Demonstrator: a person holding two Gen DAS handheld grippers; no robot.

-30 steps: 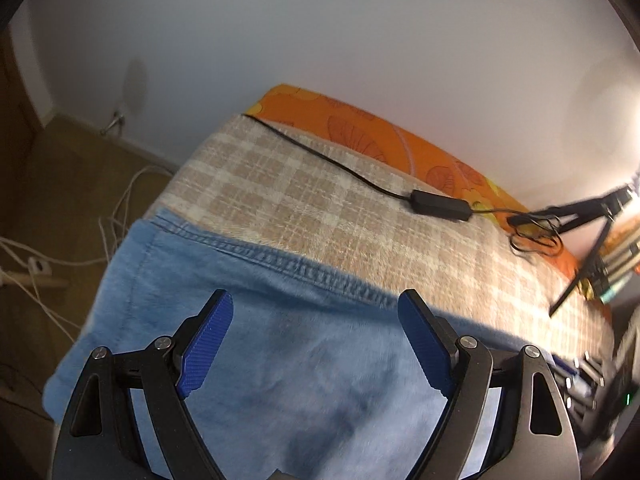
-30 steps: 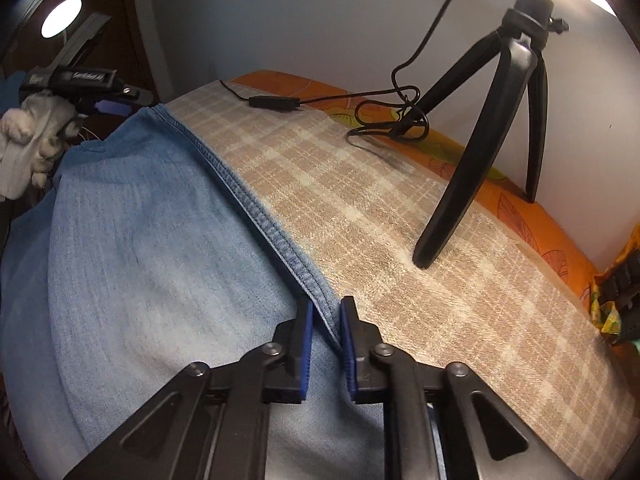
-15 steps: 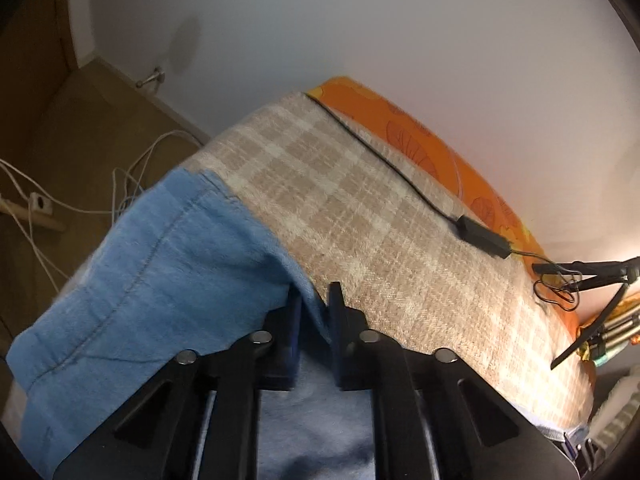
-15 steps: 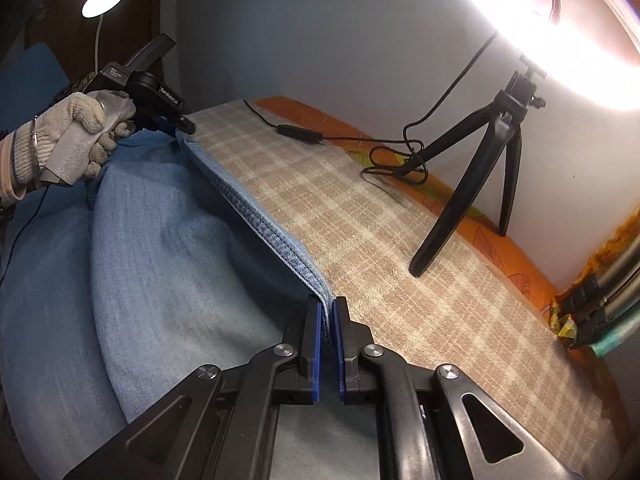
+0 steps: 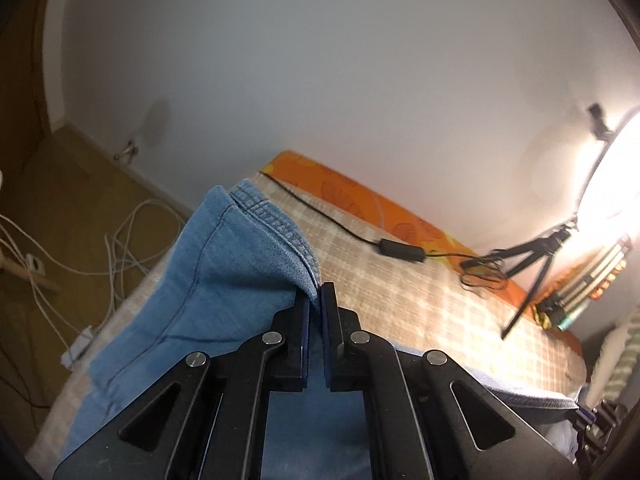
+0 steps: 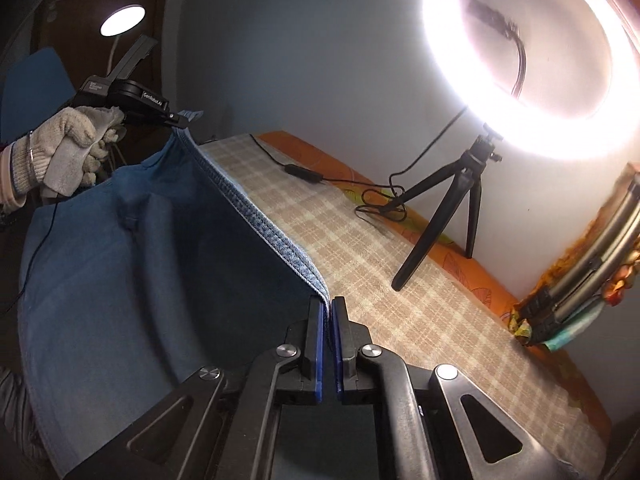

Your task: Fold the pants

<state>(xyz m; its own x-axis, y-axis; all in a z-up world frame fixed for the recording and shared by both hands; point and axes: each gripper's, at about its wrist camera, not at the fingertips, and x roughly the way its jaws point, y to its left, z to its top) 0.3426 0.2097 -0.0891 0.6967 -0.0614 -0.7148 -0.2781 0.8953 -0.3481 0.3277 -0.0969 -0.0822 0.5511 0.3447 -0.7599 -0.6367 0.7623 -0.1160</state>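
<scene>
Jaws of left gripper [image 5: 315,294] clamped on stitched hem of jeans [image 5: 224,280], jaws of right gripper [image 6: 327,308] pinched on same hem, denim lifted off checked bedspread [image 6: 400,288], gloved hand [image 6: 64,148], ring light [image 6: 532,56] beyond.

pants [image 5: 240,264]: blue denim cloth, matt, stitched hem
blanket [image 6: 400,300]: rough woven checked cloth
glove [image 6: 60,140]: coarse knit
tripod [image 6: 448,208]: matt black plastic

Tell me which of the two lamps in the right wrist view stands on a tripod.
The big ring light by the wall, mounted on the black tripod. The small round lamp has none visible.
</scene>
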